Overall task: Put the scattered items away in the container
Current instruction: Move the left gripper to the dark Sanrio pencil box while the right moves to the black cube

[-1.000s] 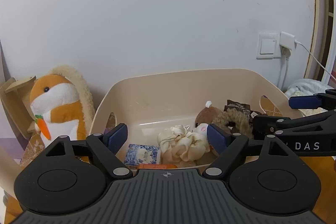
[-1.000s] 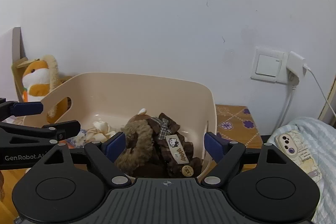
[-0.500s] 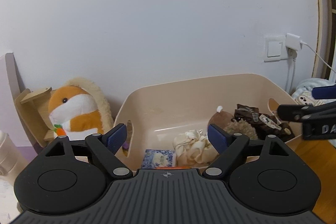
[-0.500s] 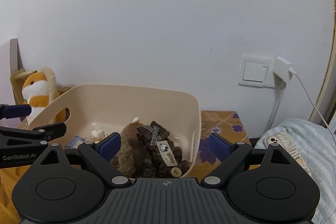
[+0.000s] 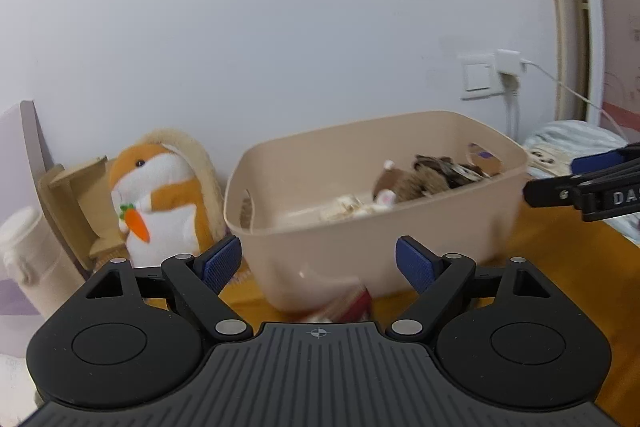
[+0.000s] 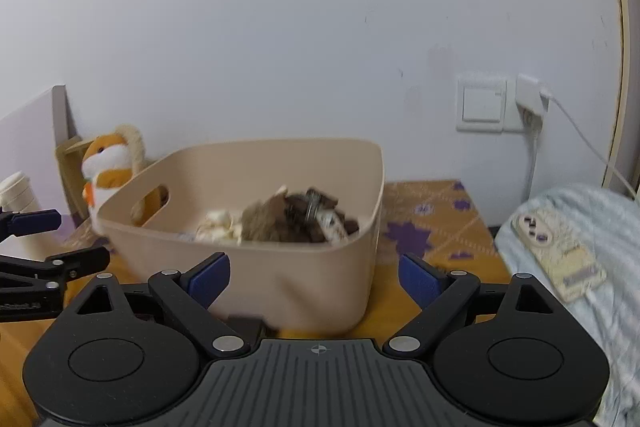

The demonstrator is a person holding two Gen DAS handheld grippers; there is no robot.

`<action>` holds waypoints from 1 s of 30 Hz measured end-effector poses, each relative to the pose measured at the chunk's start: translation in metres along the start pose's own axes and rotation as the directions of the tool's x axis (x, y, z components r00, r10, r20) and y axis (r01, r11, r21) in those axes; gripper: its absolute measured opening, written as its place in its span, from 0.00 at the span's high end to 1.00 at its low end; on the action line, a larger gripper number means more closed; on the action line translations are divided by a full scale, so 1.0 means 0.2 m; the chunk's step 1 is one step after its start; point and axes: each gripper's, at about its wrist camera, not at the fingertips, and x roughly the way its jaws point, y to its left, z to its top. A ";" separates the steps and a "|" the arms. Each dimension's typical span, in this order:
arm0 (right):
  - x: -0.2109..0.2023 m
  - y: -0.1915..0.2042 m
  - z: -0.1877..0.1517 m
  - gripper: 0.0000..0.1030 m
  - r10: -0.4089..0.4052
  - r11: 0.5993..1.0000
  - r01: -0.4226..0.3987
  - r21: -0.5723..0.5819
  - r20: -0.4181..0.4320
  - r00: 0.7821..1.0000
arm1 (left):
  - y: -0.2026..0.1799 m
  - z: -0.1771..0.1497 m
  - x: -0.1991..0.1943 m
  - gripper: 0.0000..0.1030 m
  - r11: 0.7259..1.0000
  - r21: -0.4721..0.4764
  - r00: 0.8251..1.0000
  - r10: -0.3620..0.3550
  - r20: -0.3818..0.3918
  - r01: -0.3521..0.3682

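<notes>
A beige plastic bin (image 5: 400,227) stands on the orange table and also shows in the right wrist view (image 6: 300,275). It holds a brown plush toy (image 5: 404,183), a cream fabric item (image 5: 348,209) and dark brown cloth (image 6: 320,219). My left gripper (image 5: 318,265) is open and empty, in front of the bin. My right gripper (image 6: 314,279) is open and empty, also in front of the bin. A red item (image 5: 348,309) lies blurred on the table below the left gripper.
An orange and white plush toy with a carrot (image 5: 160,195) sits left of the bin by a cardboard piece. A white bottle (image 5: 28,251) stands far left. A phone (image 6: 560,251) lies on a blue blanket at the right. A wall socket with a cable (image 6: 528,99) is behind.
Both grippers have pulled back and away from the bin, which now looks smaller and farther. Both stay open and empty.
</notes>
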 end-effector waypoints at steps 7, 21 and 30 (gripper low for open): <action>-0.04 0.01 -0.18 0.10 0.019 1.000 -0.019 0.005 -0.031 0.999 | 0.02 -0.19 -0.12 0.16 0.999 -0.046 1.000 -0.015 -0.009 0.014; 0.09 0.13 -0.32 0.10 0.028 1.000 -0.029 -0.007 -0.060 0.998 | 0.08 -0.44 -0.05 0.16 0.988 -0.156 0.994 -0.021 -0.105 0.005; 0.24 0.21 -0.34 0.10 0.004 1.000 -0.004 -0.005 -0.067 0.998 | 0.07 -0.47 0.06 0.16 0.980 -0.197 0.991 -0.028 -0.127 0.003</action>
